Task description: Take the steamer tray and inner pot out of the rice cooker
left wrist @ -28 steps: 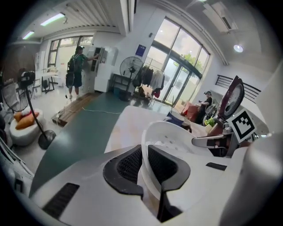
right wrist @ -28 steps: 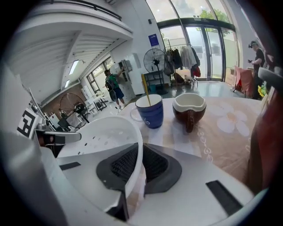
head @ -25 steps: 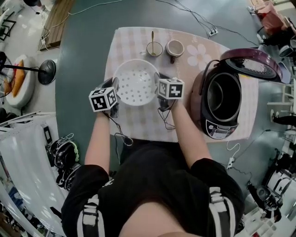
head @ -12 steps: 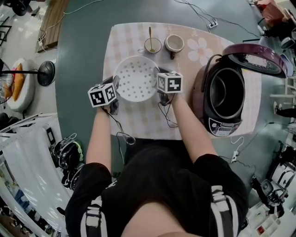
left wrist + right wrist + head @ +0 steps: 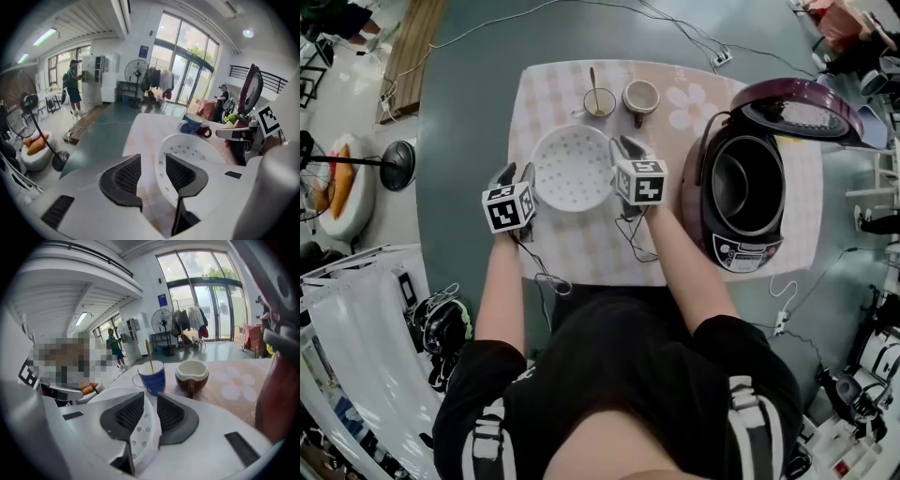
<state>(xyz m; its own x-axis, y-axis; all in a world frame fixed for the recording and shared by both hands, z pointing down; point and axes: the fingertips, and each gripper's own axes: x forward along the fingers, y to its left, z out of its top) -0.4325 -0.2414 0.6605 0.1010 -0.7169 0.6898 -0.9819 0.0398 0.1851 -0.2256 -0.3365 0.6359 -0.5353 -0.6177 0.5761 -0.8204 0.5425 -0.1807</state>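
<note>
Tray [image 5: 572,169] on the cloth [image 5: 581,255], pot [image 5: 741,183] in the cooker [image 5: 748,253]
Tray lies between the grippers, its rim in both: left gripper [image 5: 515,176] jaws just opened, clear; right gripper [image 5: 625,150] jaws just eased, narrow. Pot lies rightward, nearest the right gripper

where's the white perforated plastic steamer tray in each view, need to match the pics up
Head view: white perforated plastic steamer tray sits above the middle, a little left.
Left gripper view: right of centre, low in the picture.
Right gripper view: bottom centre, only an edge shows.
Shared landmark: blue mug with a spoon, just beyond the tray.
</note>
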